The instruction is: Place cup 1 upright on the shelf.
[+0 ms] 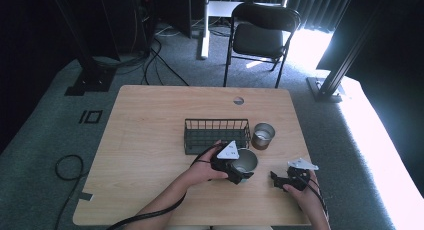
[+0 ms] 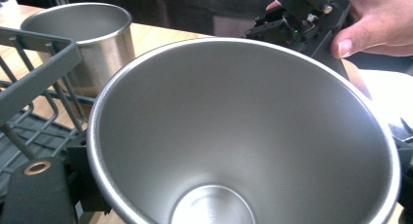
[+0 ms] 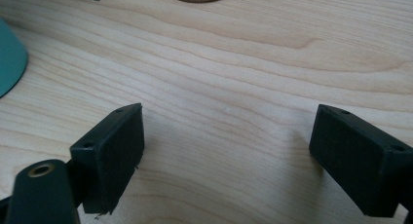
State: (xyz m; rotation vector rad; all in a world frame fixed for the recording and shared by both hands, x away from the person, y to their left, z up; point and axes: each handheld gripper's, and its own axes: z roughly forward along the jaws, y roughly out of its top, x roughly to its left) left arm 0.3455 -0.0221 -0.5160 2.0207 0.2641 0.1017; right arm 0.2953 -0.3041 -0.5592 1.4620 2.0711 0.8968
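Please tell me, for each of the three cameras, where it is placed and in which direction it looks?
High view: above the person's side, looking forward and down at the table; forearms, left gripper, right gripper show.
Left gripper view: on the left gripper, looking into the steel cup between its jaws; the person's other hand shows.
Right gripper view: on the right gripper, looking down at bare wood between open jaws.
Shared: second cup and wire basket, in high and left gripper views.

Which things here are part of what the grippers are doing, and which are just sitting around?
In play, likely:
- large steel cup, held by left gripper
- wire basket beside it
- small steel cup next to the basket
- right gripper, open over bare table

Lying about:
- folding chair
- floor cables
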